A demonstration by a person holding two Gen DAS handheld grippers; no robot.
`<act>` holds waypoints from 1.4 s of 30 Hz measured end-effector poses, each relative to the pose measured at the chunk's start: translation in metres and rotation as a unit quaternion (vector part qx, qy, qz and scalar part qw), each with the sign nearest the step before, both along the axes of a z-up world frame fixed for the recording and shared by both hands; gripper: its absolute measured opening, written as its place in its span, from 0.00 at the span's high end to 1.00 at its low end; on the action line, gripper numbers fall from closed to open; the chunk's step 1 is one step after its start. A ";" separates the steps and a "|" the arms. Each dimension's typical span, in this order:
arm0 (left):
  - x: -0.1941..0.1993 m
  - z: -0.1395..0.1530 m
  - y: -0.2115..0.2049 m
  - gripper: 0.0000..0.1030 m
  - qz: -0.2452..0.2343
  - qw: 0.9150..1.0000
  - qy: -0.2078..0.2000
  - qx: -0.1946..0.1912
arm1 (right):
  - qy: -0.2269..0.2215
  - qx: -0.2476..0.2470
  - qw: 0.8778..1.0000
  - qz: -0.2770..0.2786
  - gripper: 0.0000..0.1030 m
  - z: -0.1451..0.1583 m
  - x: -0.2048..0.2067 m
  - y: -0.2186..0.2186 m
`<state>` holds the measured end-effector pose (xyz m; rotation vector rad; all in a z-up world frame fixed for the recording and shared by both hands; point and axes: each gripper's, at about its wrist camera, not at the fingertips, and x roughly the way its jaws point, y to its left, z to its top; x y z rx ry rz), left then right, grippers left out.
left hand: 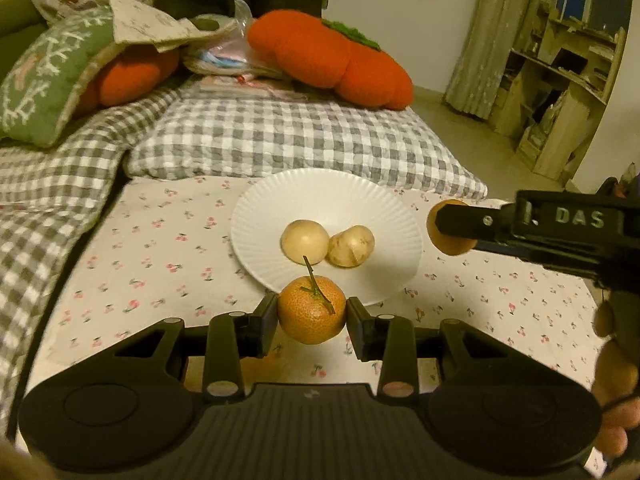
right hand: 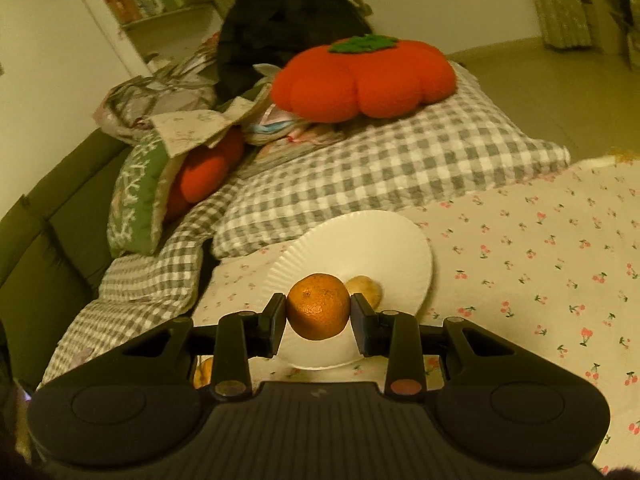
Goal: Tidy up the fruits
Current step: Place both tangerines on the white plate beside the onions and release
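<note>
A white ribbed plate (left hand: 280, 200) lies on the cherry-print sheet with two pale round fruits (left hand: 304, 242) (left hand: 352, 246) on it. My left gripper (left hand: 312, 318) is shut on an orange with a green stem (left hand: 311, 312), held just above the plate's near rim. My right gripper (right hand: 319, 314) is shut on a second orange (right hand: 318, 306), held over the plate (right hand: 360, 236); one pale fruit (right hand: 366, 286) shows behind it. In the left wrist view the right gripper (left hand: 452, 226) comes in from the right with its orange (left hand: 450, 245), beside the plate's right rim.
A grey checked pillow (left hand: 300, 136) lies behind the plate. Orange pumpkin cushions (left hand: 332, 56) (left hand: 132, 74), a green patterned cushion (left hand: 44, 80) and loose bags sit further back. A curtain and wooden shelves (left hand: 560, 80) stand at the right. The cherry-print sheet (left hand: 152, 256) spreads around the plate.
</note>
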<state>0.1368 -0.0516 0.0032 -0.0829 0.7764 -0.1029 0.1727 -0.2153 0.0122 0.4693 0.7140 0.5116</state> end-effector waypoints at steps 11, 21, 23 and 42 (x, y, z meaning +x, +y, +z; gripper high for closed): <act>0.057 -0.028 -0.006 0.78 -0.009 0.999 0.015 -0.042 | 0.026 -0.020 0.999 -0.001 0.69 -0.030 0.022 0.000; 0.084 -0.051 0.001 0.78 -0.002 0.998 0.026 -0.053 | 0.042 -0.024 0.999 0.019 0.69 -0.049 0.038 0.016; 0.086 -0.053 0.003 0.78 0.001 0.998 0.026 -0.053 | 0.040 -0.026 0.999 0.023 0.69 -0.049 0.036 0.018; 0.081 -0.045 0.027 0.74 0.023 0.990 0.039 -0.136 | 0.086 0.057 0.994 0.020 0.65 -0.046 0.030 0.008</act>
